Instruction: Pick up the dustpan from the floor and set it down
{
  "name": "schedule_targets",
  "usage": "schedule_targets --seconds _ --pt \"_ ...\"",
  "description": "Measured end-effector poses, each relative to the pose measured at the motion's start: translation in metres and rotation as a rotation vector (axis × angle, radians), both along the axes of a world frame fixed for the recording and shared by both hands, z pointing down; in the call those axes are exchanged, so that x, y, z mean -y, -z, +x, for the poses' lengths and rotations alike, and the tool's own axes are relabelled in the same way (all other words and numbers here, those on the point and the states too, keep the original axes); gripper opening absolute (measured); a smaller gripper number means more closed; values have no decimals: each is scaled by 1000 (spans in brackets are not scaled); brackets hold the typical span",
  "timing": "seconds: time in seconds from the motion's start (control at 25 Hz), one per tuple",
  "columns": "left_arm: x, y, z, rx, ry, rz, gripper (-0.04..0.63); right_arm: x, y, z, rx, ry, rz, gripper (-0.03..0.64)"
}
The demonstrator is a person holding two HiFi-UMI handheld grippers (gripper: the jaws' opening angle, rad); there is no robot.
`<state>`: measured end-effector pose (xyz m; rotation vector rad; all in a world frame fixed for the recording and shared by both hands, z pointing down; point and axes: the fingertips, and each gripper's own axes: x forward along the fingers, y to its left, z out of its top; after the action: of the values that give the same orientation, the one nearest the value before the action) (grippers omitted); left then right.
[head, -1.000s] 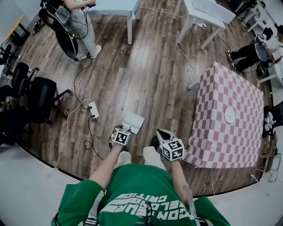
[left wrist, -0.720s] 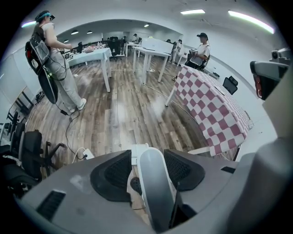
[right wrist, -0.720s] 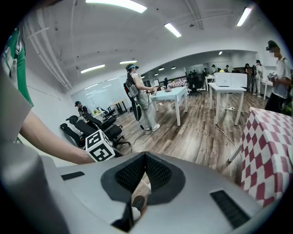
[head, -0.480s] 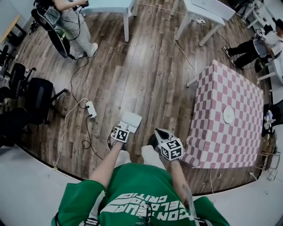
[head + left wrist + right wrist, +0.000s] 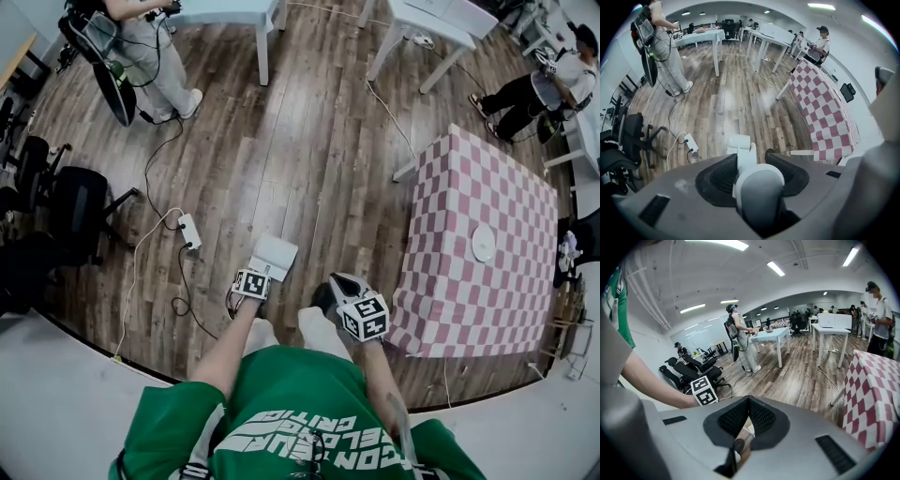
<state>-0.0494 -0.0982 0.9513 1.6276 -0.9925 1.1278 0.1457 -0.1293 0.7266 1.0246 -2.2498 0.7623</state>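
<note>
Looking steeply down at a big wood floor (image 5: 309, 159), basically the whole shot. Off to the right, got a checked table (image 5: 469, 187) in pink and white. Along the bottom edge, a green shirt (image 5: 291, 412) with both arms reaching out of it. Up top, a couple of white tables (image 5: 427, 26). Can also spot a standing person (image 5: 150, 47) at the upper left and a second person (image 5: 548, 89) at the upper right, plus some black office chairs (image 5: 80, 202) bunched at the left.

Then the left gripper (image 5: 751, 154), aimed steeply at the floor: jaws wide apart, only just been easing inward, with the handle (image 5: 746, 161) of the dustpan (image 5: 275, 256) standing between them. Not clamped though, going by the gap showing on the handle's right side. As for the right gripper (image 5: 749, 398): jaws pressed together, nothing between them, hanging near the corner of the checked table.

Dustpan itself white, lying on the floor just ahead of the left gripper, well apart from the checked table. Just to its left, a white power strip (image 5: 190, 231) trailing a cable (image 5: 141, 272). Tiniest bit: a white plate (image 5: 484, 245) sitting on the checked cloth.
</note>
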Motion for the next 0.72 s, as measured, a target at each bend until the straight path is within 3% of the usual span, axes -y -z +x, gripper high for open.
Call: schedule_targets --seconds 0.2,0.44,0.72 --pt "-4 -8 -1 38 -28 -36 153 2 -1 0 -5 0 -4 8" --pt "-7 -11 -15 141 -54 -32 123 0 -2 0 -7 -1 0 8" --pt "-12 -10 -19 162 -55 -23 109 -3 0 4 -10 -8 3 8"
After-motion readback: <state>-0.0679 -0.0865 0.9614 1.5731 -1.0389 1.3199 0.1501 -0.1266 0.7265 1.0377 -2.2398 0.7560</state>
